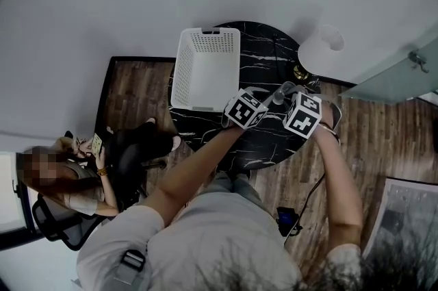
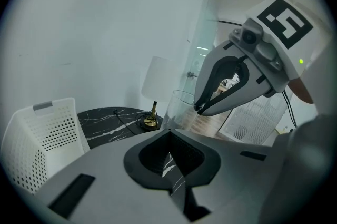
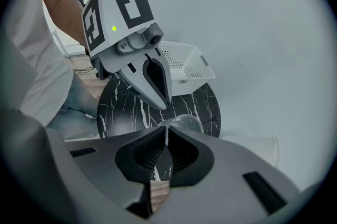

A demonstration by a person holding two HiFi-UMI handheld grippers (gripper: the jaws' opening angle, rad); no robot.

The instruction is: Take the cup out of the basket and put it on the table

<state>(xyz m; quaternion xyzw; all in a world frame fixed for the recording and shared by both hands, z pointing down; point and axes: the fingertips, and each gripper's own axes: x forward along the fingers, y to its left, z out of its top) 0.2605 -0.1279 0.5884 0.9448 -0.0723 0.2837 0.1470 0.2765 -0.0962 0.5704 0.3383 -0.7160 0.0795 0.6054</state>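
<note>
Forearms [image 1: 198,170] span black marble table [image 1: 267,53] on wood floor [image 1: 383,139].

Table [image 1: 267,53]: bears basket [image 1: 205,67] at left, lamp [image 1: 321,48] at far right edge.
Cup [image 1: 281,92]: right of basket, just before lamp, rim between jaws of right gripper [image 3: 165,136].
Seated person [image 1: 89,173]: left of table.
</note>
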